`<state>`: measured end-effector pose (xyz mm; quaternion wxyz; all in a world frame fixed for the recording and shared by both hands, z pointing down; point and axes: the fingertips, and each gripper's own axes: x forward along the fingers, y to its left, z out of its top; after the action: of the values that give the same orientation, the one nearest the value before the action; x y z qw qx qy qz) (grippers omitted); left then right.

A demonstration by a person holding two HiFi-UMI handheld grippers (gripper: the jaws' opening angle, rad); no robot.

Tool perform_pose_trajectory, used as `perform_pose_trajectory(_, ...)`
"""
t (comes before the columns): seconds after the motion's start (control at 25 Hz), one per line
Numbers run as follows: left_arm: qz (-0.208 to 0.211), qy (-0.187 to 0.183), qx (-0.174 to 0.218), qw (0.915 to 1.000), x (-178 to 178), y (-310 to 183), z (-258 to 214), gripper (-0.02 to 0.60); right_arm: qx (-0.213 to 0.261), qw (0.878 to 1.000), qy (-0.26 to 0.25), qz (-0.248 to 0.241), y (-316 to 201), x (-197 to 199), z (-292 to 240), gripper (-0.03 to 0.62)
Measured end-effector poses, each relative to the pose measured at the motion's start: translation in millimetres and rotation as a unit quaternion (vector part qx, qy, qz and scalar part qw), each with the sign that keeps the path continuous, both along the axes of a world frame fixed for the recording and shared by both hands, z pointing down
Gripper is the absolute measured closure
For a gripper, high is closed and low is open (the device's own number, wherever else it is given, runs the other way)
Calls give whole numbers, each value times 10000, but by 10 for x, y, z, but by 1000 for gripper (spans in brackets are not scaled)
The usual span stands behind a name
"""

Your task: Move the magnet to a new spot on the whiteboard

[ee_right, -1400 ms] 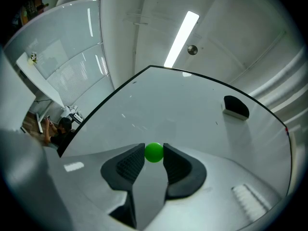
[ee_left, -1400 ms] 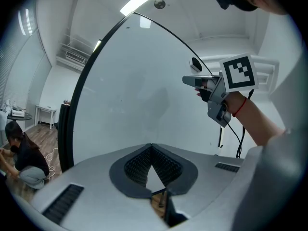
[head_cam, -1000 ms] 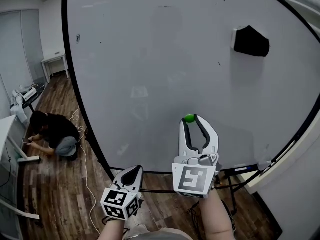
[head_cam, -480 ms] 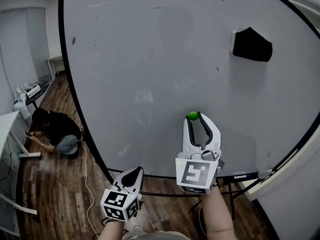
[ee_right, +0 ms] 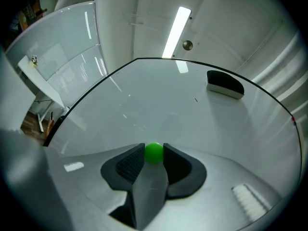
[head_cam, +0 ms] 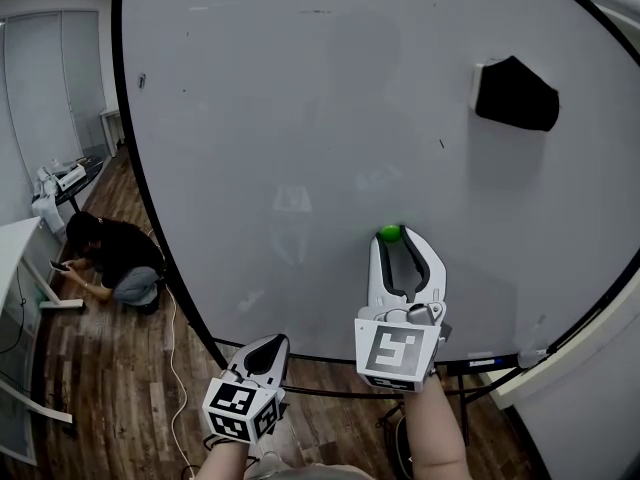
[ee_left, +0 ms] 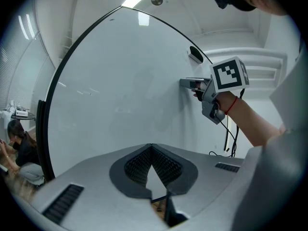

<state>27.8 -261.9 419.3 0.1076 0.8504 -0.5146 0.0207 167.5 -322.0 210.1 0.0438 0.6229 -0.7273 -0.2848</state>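
We see the right gripper [head_cam: 392, 236] pinching a small round green magnet [ee_right: 154, 153] between the tips of its dark ribbed fingers [ee_right: 129, 165], which stand only narrowly apart, at the magnet's width. From the head view just the top of the magnet peeks out past the fingertips, and the rest is covered by them. The magnet is held at the face of the large white whiteboard [head_cam: 300, 118], but we cannot tell whether it touches the surface or sits just off it. Up and to the right of these fingers, well apart from them, a black eraser [head_cam: 515, 93] clings to the board, and its far edge is hard to make out. The left gripper [ee_left: 151, 147] hangs low, well left of and below the right one, its fingers closed tip to tip on nothing. Beyond the board's left edge a person [head_cam: 110, 258] crouches on the wooden floor [head_cam: 100, 368], partly cut off by the frame.
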Motion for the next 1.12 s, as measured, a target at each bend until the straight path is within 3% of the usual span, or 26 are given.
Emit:
perform_pose_trajectory(0.72,-28,31,-14,10000,115,13,13,575,76,9994,198,-288,-18,-42,95,442)
perform_pose_trajectory(1.12,-124,62,30,9999,145,205,-14,575,269,9982,218,-483,260,-60,128,425)
